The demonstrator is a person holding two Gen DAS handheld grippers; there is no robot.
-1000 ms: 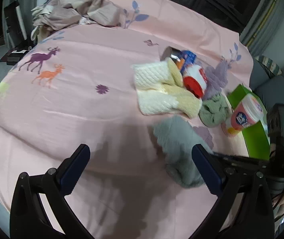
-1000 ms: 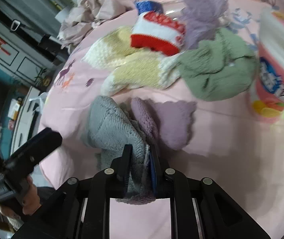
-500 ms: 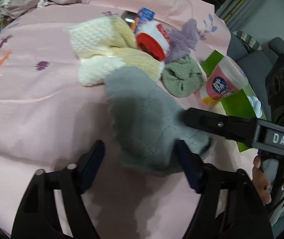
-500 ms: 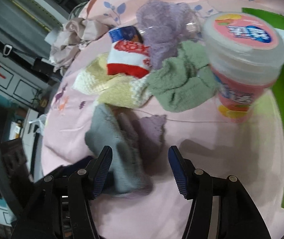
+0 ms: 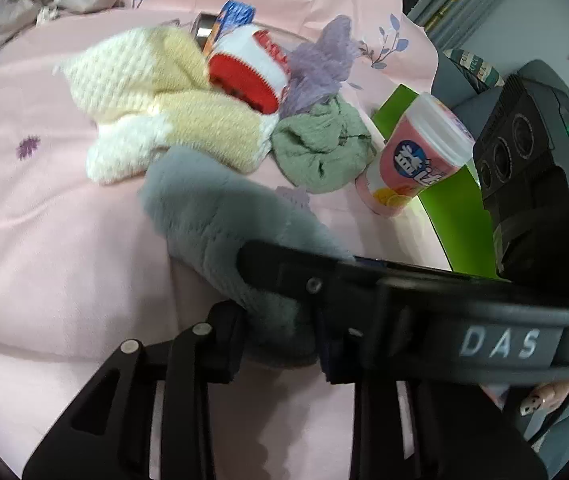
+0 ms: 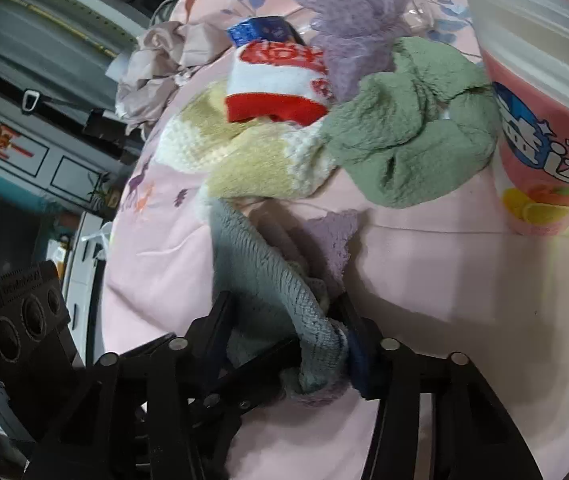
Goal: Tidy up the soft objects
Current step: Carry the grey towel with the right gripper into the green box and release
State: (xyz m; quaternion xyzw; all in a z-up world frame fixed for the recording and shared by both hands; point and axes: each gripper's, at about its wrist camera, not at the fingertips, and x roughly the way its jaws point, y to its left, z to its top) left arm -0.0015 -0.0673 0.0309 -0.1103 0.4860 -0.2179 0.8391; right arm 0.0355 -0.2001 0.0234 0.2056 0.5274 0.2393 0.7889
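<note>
A grey knitted sock (image 5: pixel 220 216) lies on the pink bedsheet (image 5: pixel 44 240); a lilac sock (image 6: pixel 340 236) lies under it. My left gripper (image 5: pixel 280 328) is shut on the grey sock's near end. My right gripper (image 6: pixel 288 336) reaches in from the right, its jaws around the same end of the grey sock (image 6: pixel 260 276), with the left gripper's finger crossing between them. Behind lie a cream and yellow knit (image 5: pixel 156 100), a red and white sock (image 5: pixel 252 64), a purple knit (image 5: pixel 320 64) and a green sock (image 5: pixel 320 148).
A pink plastic cup (image 5: pixel 416 152) stands to the right on the sheet, against a green box (image 5: pixel 452 204). A blue packet (image 5: pixel 232 16) and a metal can sit behind the pile. Crumpled beige cloth (image 6: pixel 156 64) lies at the far end of the bed.
My left gripper moved forward onto the grey sock and closed on its near end. My right gripper, briefly open, has closed in around the same end.
</note>
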